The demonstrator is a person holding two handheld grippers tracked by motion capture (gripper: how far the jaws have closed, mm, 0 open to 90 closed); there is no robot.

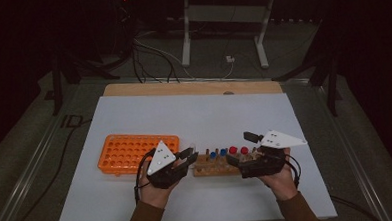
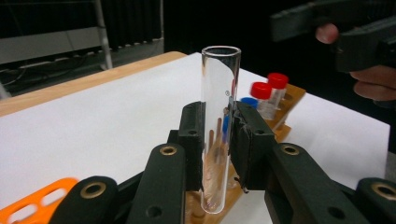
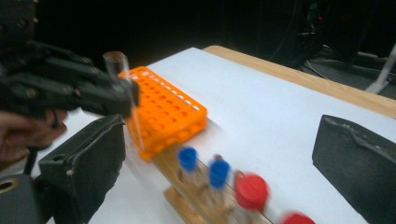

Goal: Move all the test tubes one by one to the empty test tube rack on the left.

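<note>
My left gripper (image 2: 218, 140) is shut on a clear, uncapped glass test tube (image 2: 219, 93), which stands upright between its pads. In the high view this gripper (image 1: 191, 155) sits at the left end of a wooden tube rack (image 1: 211, 167). The rack holds blue-capped tubes (image 3: 203, 165) and red-capped tubes (image 3: 252, 191). My right gripper (image 3: 219, 158) is open, its jaws wide apart on either side of the capped tubes and touching nothing. In the high view it (image 1: 240, 148) hovers at the rack's right end. The right gripper view also shows the held tube (image 3: 119, 63).
An orange plastic rack (image 1: 135, 150) with several empty holes lies left of the wooden rack, close behind my left gripper. Both racks rest on a white sheet (image 1: 199, 115) over a wooden table. Cables and stand legs lie on the floor beyond.
</note>
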